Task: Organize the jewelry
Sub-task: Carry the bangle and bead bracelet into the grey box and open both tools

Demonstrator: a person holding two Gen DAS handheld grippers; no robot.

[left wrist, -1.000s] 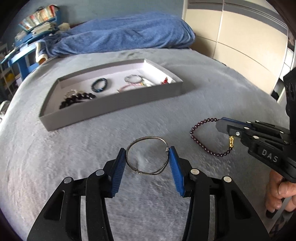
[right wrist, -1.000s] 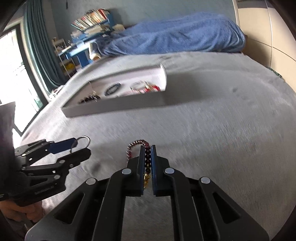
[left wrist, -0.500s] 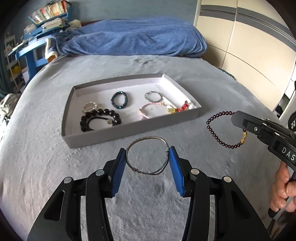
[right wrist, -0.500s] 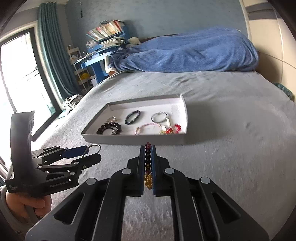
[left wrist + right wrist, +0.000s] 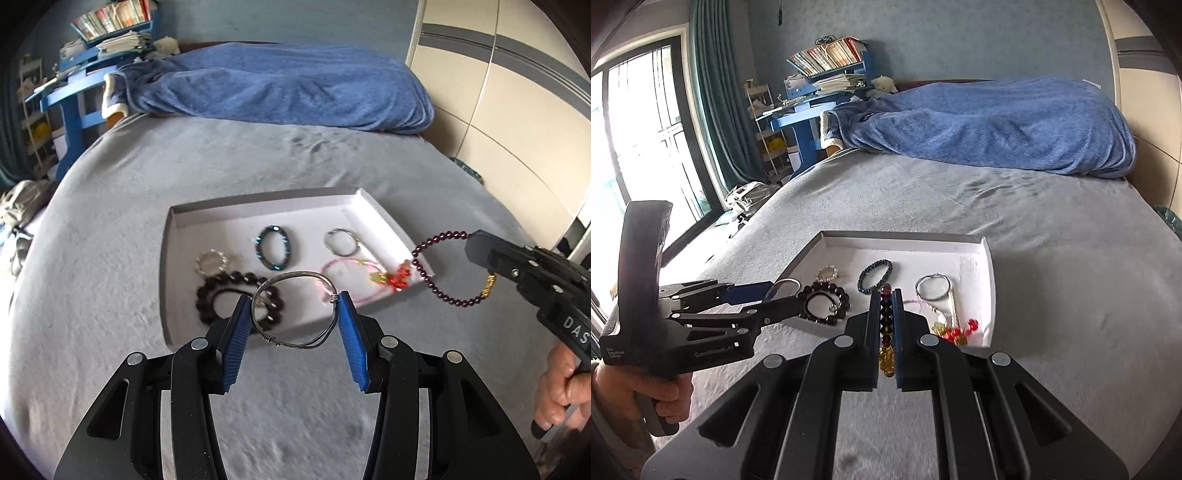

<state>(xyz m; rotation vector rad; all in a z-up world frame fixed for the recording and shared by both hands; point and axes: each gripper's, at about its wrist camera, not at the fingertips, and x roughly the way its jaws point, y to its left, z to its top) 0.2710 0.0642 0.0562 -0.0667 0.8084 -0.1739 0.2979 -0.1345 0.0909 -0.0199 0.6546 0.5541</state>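
My left gripper [image 5: 293, 306] is shut on a thin silver wire bangle [image 5: 295, 275] and holds it in the air over the near edge of a shallow grey tray [image 5: 258, 201]. My right gripper [image 5: 885, 299] is shut on a dark red bead bracelet [image 5: 885, 317] with a gold charm. In the left wrist view that bracelet [image 5: 439, 291] hangs just off the tray's right corner. The tray [image 5: 988, 266] holds several bracelets: black beads [image 5: 221, 291], a blue one [image 5: 273, 247], a silver ring bracelet [image 5: 341, 242], a pearl one [image 5: 210, 260] and a pink cord with red charms [image 5: 391, 275].
The tray lies on a grey bedspread [image 5: 184, 166]. A blue blanket [image 5: 288, 81] is heaped at the head of the bed. A blue desk with books [image 5: 820, 88] and a window [image 5: 639, 122] are to the left. Wardrobe doors [image 5: 517, 92] are to the right.
Both grippers have lifted their bracelets off the bedspread and moved forward to the tray. The left now hangs over the tray's near edge, the right beside its right corner.
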